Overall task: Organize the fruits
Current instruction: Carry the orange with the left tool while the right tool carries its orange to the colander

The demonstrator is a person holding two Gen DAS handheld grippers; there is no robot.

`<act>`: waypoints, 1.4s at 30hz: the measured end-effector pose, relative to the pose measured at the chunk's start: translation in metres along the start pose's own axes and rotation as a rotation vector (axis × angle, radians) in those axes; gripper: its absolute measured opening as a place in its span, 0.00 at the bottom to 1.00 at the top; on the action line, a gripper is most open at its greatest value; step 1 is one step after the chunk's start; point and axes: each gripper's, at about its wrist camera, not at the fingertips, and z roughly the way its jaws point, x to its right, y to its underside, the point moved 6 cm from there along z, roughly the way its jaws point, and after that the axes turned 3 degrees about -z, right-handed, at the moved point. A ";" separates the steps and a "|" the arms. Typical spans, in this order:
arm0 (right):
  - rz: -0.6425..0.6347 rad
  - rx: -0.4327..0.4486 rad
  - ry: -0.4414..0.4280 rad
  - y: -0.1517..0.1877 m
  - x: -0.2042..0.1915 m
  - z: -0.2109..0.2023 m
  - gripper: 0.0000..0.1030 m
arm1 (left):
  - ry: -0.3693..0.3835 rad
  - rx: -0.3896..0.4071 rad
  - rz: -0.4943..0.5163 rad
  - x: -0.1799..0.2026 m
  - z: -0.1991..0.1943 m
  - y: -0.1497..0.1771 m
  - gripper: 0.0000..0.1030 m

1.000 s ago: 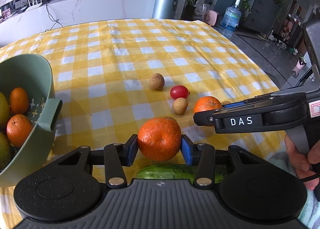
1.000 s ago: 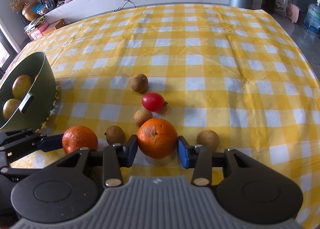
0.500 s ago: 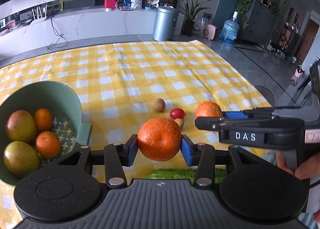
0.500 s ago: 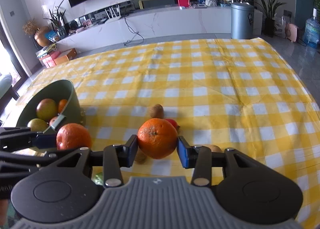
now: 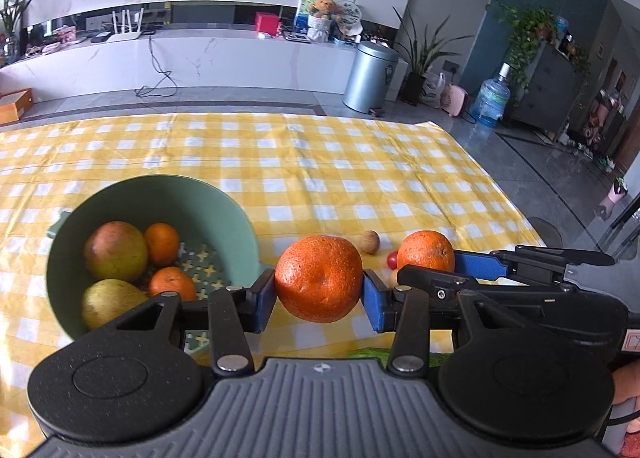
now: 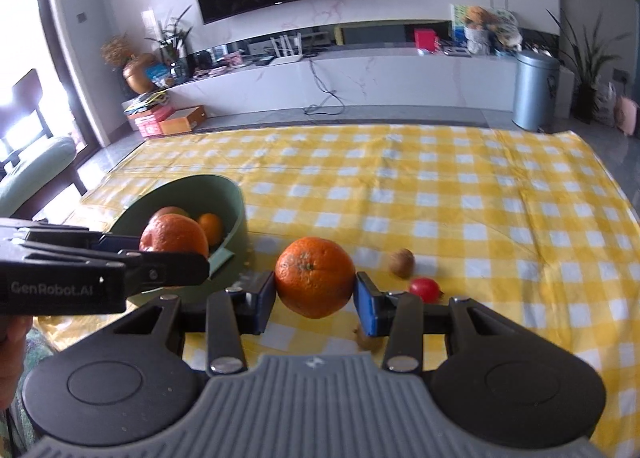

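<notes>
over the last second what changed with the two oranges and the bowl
Both grippers rose off the table, each carrying its orange: the left gripper with its orange, the right gripper with its orange. The green bowl now shows its whole rim from above. Unchanged: both jaws clamped, two oranges and two mangoes in the bowl, the tomato and small brown fruit on the cloth.

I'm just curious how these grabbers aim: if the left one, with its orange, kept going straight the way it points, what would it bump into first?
Probably the yellow checked tablecloth, just right of the green bowl. The left gripper points down past the bowl's rim, though depth is hard to judge here.
</notes>
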 end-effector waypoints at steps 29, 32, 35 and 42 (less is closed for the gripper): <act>-0.634 -0.162 -0.134 -0.041 -0.111 0.092 0.38 | 0.027 -0.133 -0.301 -0.106 0.031 0.006 0.49; -0.655 -0.195 -0.147 -0.043 -0.112 0.102 0.38 | 0.053 -0.149 -0.334 -0.113 0.036 0.008 0.49; -0.674 -0.233 -0.161 -0.042 -0.113 0.111 0.38 | 0.066 -0.165 -0.351 -0.117 0.041 0.009 0.49; -0.752 -0.284 -0.170 -0.038 -0.118 0.121 0.38 | 0.080 -0.194 -0.365 -0.121 0.050 0.014 0.49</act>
